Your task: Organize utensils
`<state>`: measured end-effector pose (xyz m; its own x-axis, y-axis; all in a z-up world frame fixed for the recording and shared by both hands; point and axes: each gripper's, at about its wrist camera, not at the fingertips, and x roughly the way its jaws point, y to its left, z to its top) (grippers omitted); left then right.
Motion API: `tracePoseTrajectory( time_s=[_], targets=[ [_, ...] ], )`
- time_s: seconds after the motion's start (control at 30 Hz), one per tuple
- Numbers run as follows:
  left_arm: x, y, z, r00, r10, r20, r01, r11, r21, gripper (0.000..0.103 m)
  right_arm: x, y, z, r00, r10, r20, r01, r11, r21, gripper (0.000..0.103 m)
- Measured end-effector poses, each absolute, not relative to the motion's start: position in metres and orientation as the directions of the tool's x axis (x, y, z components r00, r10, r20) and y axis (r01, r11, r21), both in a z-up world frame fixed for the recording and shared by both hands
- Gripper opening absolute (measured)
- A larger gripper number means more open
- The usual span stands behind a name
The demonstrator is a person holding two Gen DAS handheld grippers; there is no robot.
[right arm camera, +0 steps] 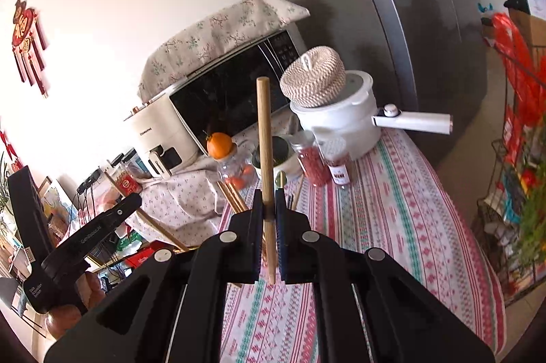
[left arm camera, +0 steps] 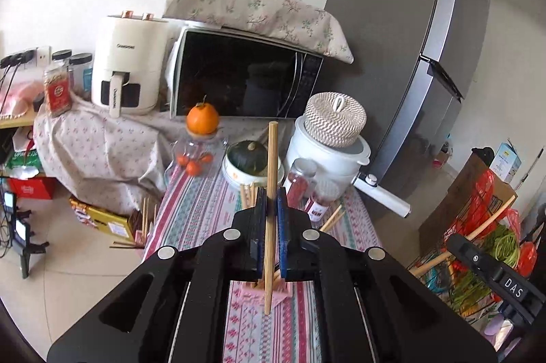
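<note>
Both my left gripper (left arm camera: 272,204) and right gripper (right arm camera: 269,209) pinch one upright chopstick (left arm camera: 271,192) each (right arm camera: 265,158), thin round grips, so either could swivel or slip while lowering.

The room is bright with soft daylight. In the right wrist view the white wall (right arm camera: 102,21) on the left side is washed out, almost pure white, so the light comes from there. The grey fridge (left arm camera: 392,55) carries a pale sheen, and its side is darker. The microwave door (left arm camera: 239,76) reflects the room like a dark mirror. Both views bend strongly at the edges, with black corners. Far things at the rim are a little soft.
</note>
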<state>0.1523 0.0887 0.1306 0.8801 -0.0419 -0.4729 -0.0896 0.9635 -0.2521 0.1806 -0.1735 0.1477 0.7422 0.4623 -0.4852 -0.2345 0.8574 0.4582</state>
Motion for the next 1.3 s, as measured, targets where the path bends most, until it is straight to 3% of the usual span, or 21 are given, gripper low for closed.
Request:
tracePoseTrajectory(
  time_s=[0.13,0.23,0.3,0.5,0.73,0.77,0.8,0.83,0.87,0.9,1.0,1.1,1.2,1.3],
  targets=[
    [0.174,0.079,0.127,0.877,-0.044,-0.478,-0.082,0.967,-0.239,0.005,0.197,-0.162,0.151,0.740,0.471,-0.479,-0.255,0.856,0.449,0.007],
    [0.199,0.073,0.107,0.846,-0.030,-0.533,-0.100,0.972,-0.213,0.006,0.211,-0.151,0.144,0.732,0.473,-0.490,-0.259,0.859,0.442,0.007],
    [0.212,0.078,0.090,0.806,-0.028,-0.591,-0.128,0.967,-0.221,0.016,0.221,-0.145,0.136,0.715,0.482,-0.506,-0.255,0.854,0.453,0.007],
    [0.188,0.103,0.086,0.843,0.042,-0.536,-0.194,0.953,-0.232,0.039,0.241,-0.123,0.120,0.697,0.470,-0.542,-0.254,0.868,0.426,0.007],
    [0.176,0.120,0.069,0.829,0.089,-0.552,-0.250,0.942,-0.223,0.049,0.263,-0.090,0.086,0.681,0.457,-0.572,-0.258,0.881,0.396,0.011],
    [0.177,0.119,0.066,0.821,0.110,-0.561,-0.261,0.945,-0.197,0.051,0.266,-0.085,0.079,0.675,0.456,-0.580,-0.259,0.882,0.393,0.014],
    [0.175,0.118,0.066,0.821,0.127,-0.557,-0.272,0.945,-0.185,0.060,0.266,-0.082,0.073,0.676,0.448,-0.586,-0.256,0.888,0.383,0.016],
    [0.171,0.118,0.067,0.826,0.147,-0.544,-0.284,0.942,-0.177,0.066,0.262,-0.082,0.071,0.686,0.437,-0.582,-0.255,0.893,0.370,0.028],
    [0.165,0.117,0.069,0.836,0.174,-0.520,-0.299,0.940,-0.165,0.081,0.257,-0.083,0.070,0.701,0.424,-0.574,-0.253,0.899,0.356,0.043],
    [0.160,0.115,0.072,0.844,0.195,-0.499,-0.306,0.940,-0.151,0.089,0.249,-0.086,0.071,0.724,0.398,-0.564,-0.242,0.912,0.332,0.054],
    [0.145,0.101,0.076,0.859,0.227,-0.459,-0.303,0.948,-0.099,0.096,0.225,-0.095,0.072,0.772,0.300,-0.560,-0.191,0.950,0.245,0.060],
    [0.128,0.089,0.072,0.857,0.277,-0.434,-0.337,0.939,-0.067,0.096,0.200,-0.109,0.070,0.804,0.196,-0.561,-0.112,0.977,0.181,0.073],
    [0.112,0.078,0.067,0.854,0.328,-0.403,-0.372,0.927,-0.034,0.096,0.176,-0.121,0.070,0.832,0.104,-0.545,-0.045,0.992,0.121,0.079],
    [0.096,0.069,0.058,0.857,0.306,-0.415,-0.353,0.935,-0.039,0.096,0.149,-0.133,0.067,0.854,0.006,-0.520,0.038,0.997,0.074,0.093]
  ],
)
